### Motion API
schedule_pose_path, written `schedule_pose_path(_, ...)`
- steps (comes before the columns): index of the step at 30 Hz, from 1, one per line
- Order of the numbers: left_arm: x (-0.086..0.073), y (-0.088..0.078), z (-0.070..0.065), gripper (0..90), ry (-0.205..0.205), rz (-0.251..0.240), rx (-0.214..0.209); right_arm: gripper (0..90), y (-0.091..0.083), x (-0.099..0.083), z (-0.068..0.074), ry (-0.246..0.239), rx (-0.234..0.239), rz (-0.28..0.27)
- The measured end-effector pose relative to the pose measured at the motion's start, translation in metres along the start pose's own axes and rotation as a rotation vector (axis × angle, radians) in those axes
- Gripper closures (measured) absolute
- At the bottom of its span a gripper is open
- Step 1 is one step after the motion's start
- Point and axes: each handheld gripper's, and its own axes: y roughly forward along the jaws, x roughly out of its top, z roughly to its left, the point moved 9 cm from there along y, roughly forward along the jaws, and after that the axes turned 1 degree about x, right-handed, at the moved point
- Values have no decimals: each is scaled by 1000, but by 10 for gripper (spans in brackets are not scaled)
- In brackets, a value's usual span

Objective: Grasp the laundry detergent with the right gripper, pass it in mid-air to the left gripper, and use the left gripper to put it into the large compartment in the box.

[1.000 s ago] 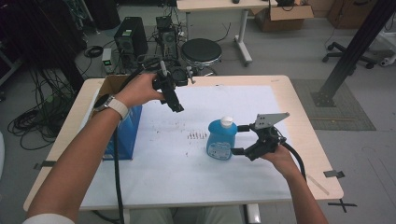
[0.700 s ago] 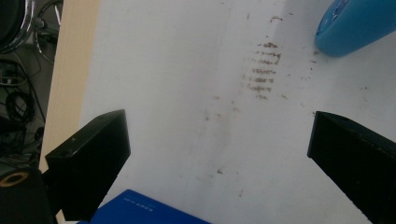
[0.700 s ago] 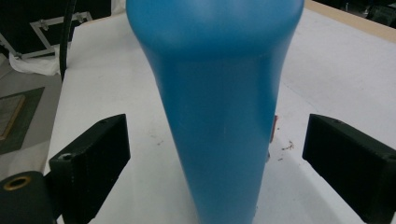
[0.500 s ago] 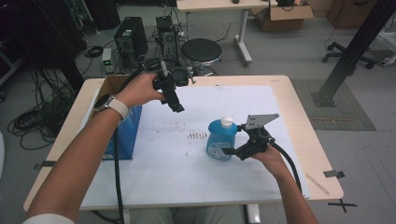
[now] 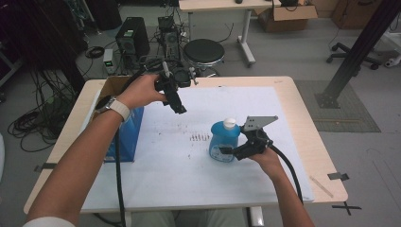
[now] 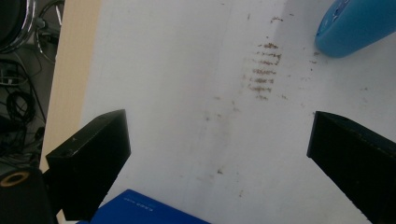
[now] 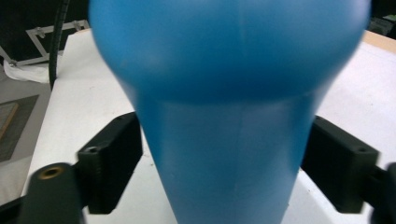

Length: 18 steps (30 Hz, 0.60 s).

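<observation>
- The blue bottle with a white cap stands upright on the white sheet that covers most of the table, right of the sheet's middle and nearer the table's right edge than its left.
- The right gripper reaches the bottle from the right, low on its body, with 1 jaw on either side of it.
- In the right gripper view the bottle fills the gap between the 2 jaws; both jaws sit at its flanks and look to be touching it, so the gripper seems to be pinching the bottle, though the contact line is blurred.
- The right hand holds that gripper from the near right side, its cable trailing toward the table's near edge.
- The left gripper hangs in the air above the sheet's far left part, well apart from the bottle, held by the left hand.
- In the left gripper view its 2 jaws stand spread wide with nothing between them.
- A patch of brown marks lies on the sheet just left of the bottle.
- A blue box stands at the sheet's left edge, under the left forearm.
</observation>
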Motion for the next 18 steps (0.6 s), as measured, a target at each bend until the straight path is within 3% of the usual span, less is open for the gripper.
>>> schedule_pose_path(18,-1,0,0,67,-2,3,1,290,-3,1,1,-12,9,-11)
